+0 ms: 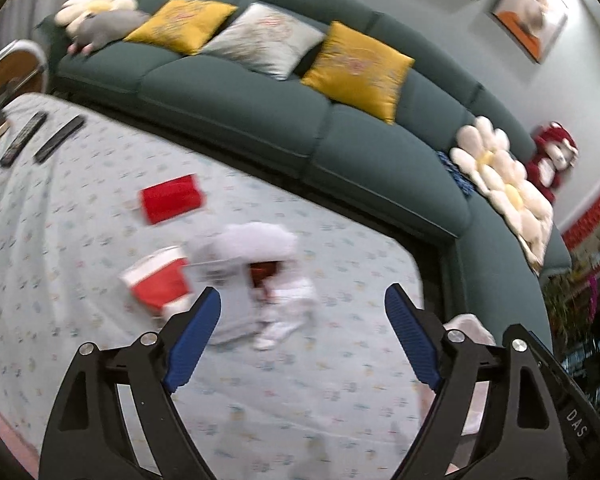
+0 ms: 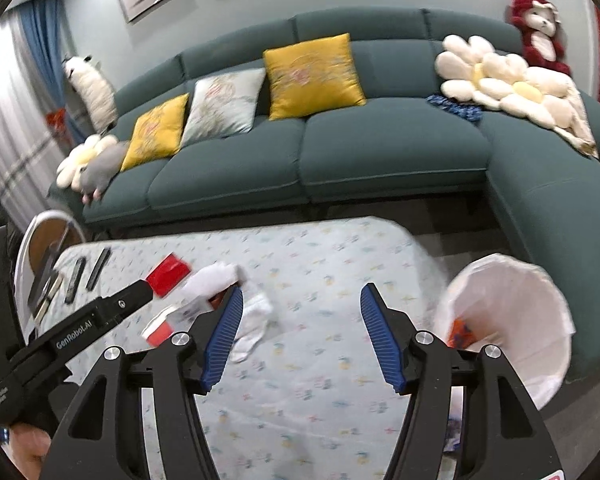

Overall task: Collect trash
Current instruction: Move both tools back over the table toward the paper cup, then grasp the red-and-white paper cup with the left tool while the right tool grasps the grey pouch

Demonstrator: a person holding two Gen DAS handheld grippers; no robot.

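My left tool hangs over the surface, its blue-padded jaws spread wide with nothing between them. Just ahead of it, a little to its left, lies the trash: a heap of crumpled white paper with something dark red tucked in it, blurred so I cannot tell what that is. Touching the heap on its left is a tipped red cup with a white rim, right by the tip of my left jaw. Farther ahead and to the left sits a red box, apart from the heap. Far off to the left, near the edge of the surface, two dark remotes lie side by side. My right tool is also wide open and holds nothing; it hovers over a bare stretch of the flowered cloth. From there the white paper lies just beside its left jaw, with the red cup and the red box beyond it to the left. To the right of my right tool, off the end of the surface, stands a bin lined with a white bag, with something orange showing inside. A green sofa with yellow cushions runs across behind everything.
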